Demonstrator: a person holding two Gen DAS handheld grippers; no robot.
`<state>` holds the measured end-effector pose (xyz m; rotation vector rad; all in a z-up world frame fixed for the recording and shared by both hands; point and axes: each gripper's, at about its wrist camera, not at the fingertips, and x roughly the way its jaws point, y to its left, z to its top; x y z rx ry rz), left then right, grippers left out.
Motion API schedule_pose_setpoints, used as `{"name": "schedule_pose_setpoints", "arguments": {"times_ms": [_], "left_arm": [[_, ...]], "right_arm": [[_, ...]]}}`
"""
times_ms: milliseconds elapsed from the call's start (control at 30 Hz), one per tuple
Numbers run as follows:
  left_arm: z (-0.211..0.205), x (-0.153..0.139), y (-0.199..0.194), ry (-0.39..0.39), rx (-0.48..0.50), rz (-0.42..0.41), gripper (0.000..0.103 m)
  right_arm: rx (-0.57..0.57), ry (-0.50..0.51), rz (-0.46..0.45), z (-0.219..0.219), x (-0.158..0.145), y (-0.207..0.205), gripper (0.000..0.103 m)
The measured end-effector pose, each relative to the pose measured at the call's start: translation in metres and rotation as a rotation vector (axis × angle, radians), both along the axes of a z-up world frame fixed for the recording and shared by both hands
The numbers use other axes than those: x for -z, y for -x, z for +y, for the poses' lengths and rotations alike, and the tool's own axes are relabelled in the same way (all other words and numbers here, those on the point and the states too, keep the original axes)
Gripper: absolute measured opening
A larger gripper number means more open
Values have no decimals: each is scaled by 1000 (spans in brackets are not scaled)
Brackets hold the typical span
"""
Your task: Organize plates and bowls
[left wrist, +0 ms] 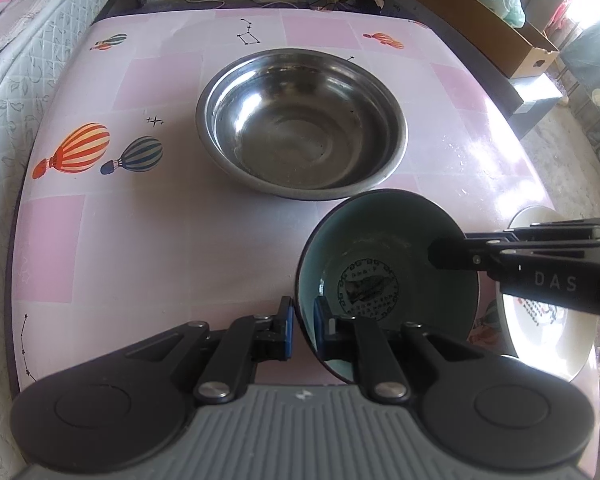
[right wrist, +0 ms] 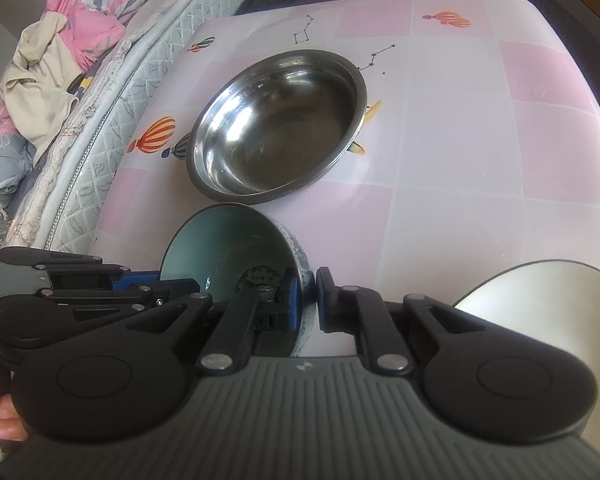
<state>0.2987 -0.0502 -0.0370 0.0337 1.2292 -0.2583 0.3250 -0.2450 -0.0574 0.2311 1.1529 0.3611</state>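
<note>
Mattress edge [left wrist: 24,80]: runs along the far left side of my table, quilted, with pink and beige clothes [right wrist: 52,60] heaped on it.
Table [left wrist: 140,240]: pink checked cover with printed hot-air balloons.
Steel basin [left wrist: 302,124]: sits upright and empty in the middle of the table, just beyond the bowl I hold.
My left claw [left wrist: 305,328]: clamped on the near-left rim of the teal bowl, one blue pad outside the wall, the other inside.
Teal bowl [left wrist: 388,264]: tilted up off the table with its opening turned toward the left, a dark round print on its inner bottom, patterned blue-and-white outside; its far rim lies close to the basin's near rim, and whether they touch I cannot tell.
My right claw [right wrist: 308,300]: clamped on the opposite rim of the same bowl, one pad inside, one outside.
White plate [left wrist: 540,320]: lies flat on the table at the right, partly under my right claw.
Cardboard box [left wrist: 488,28]: beyond the table's far right corner.
</note>
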Motion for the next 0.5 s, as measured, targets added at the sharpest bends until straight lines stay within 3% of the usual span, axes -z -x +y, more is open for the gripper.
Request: {"name": "schedule_pose_setpoints", "arguments": {"times_ms": [500], "left_arm": [[8, -30, 8, 21, -27, -51, 11]], "right_arm": [[-4, 3, -33, 0, -25, 8, 9]]}}
